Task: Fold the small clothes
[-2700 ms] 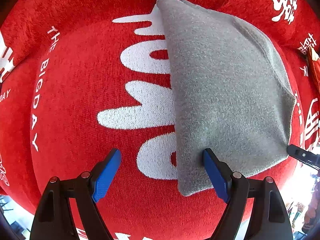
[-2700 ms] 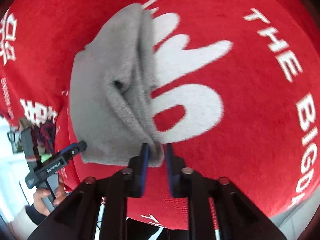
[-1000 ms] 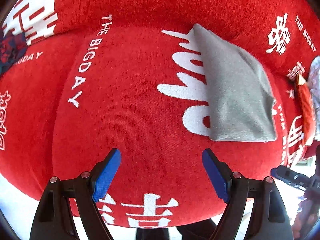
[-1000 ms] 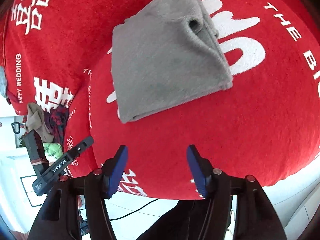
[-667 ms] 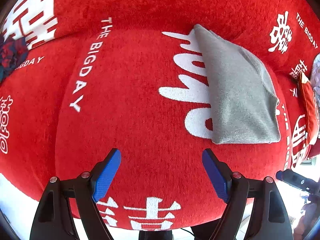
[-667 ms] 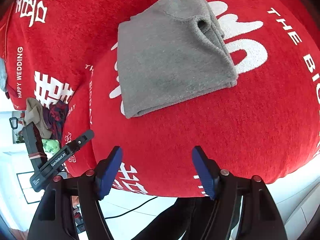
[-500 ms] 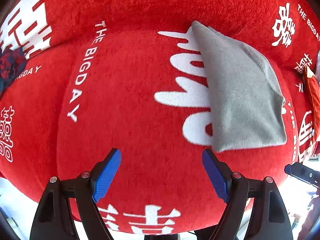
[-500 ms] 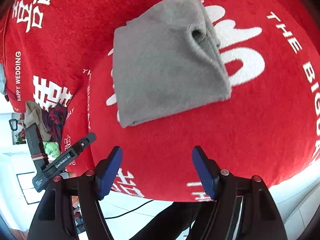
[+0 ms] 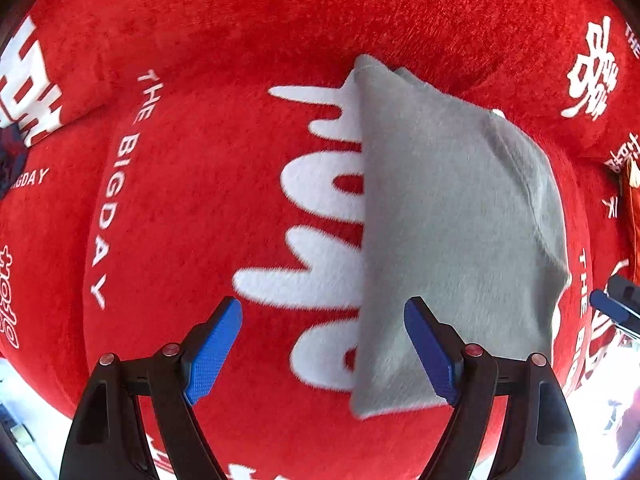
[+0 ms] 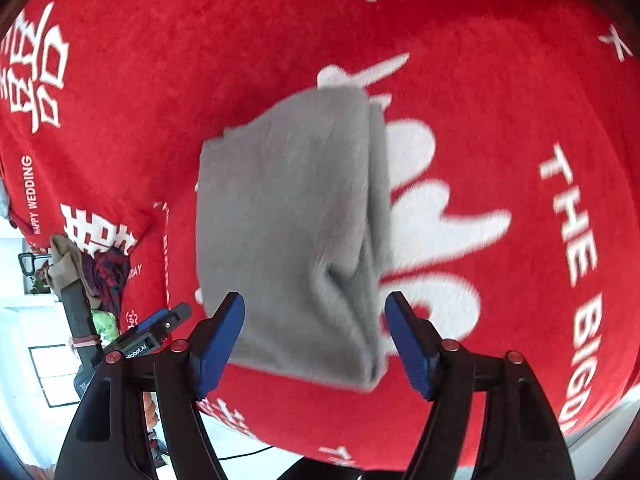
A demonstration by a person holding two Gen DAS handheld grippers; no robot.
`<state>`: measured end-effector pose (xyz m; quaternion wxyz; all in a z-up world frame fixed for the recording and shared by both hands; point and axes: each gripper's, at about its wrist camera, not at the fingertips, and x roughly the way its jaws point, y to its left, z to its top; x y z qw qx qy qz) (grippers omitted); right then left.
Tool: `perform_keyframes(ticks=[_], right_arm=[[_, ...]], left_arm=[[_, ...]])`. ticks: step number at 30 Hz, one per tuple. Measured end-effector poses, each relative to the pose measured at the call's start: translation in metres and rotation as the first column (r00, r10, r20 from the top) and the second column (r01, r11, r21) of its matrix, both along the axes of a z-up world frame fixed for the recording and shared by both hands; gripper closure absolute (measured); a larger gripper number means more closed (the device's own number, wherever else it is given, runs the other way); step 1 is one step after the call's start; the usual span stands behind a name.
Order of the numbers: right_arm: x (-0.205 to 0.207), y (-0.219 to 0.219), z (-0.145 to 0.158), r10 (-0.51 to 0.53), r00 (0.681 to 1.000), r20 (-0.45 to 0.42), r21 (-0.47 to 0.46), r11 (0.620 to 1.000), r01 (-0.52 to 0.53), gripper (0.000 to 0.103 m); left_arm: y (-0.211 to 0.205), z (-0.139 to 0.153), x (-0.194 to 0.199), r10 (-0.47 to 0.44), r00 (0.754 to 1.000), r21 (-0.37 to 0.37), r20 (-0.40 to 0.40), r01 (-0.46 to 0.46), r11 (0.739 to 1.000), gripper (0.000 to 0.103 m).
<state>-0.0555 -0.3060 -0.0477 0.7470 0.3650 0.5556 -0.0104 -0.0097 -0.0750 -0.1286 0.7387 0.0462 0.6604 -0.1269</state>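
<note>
Both grippers nearer one grey garment [image 9: 452,232]

A red blanket [image 9: 208,208] with white lettering; at its edge, dark plaid cloth [image 10: 105,276], perhaps clothes.

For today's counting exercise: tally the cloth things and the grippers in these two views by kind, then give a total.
Grey folded garment: 1
Red printed cover: 1
Heap of other clothes: 1
Grippers: 2, left gripper and right gripper, both open
Total: 5
</note>
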Motion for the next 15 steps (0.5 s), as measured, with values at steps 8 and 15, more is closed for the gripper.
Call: perform_keyframes(ticks=[8,15], right_arm=[[0.021,-0.035,-0.019,-0.015,1.000,-0.017,0.031,0.999,0.015,0.027],[0.029,-0.049,-0.047,-0.028,0.998,-0.050,0.093,0.995,0.032,0.027]], left_arm=[[-0.024,-0.010,0.018,-0.009,1.000,0.005,0.000,0.009,1.000,0.019],[-0.030,-0.017,0.041,-0.015,1.000,-0.068,0.013,0.015,0.998,0.019]])
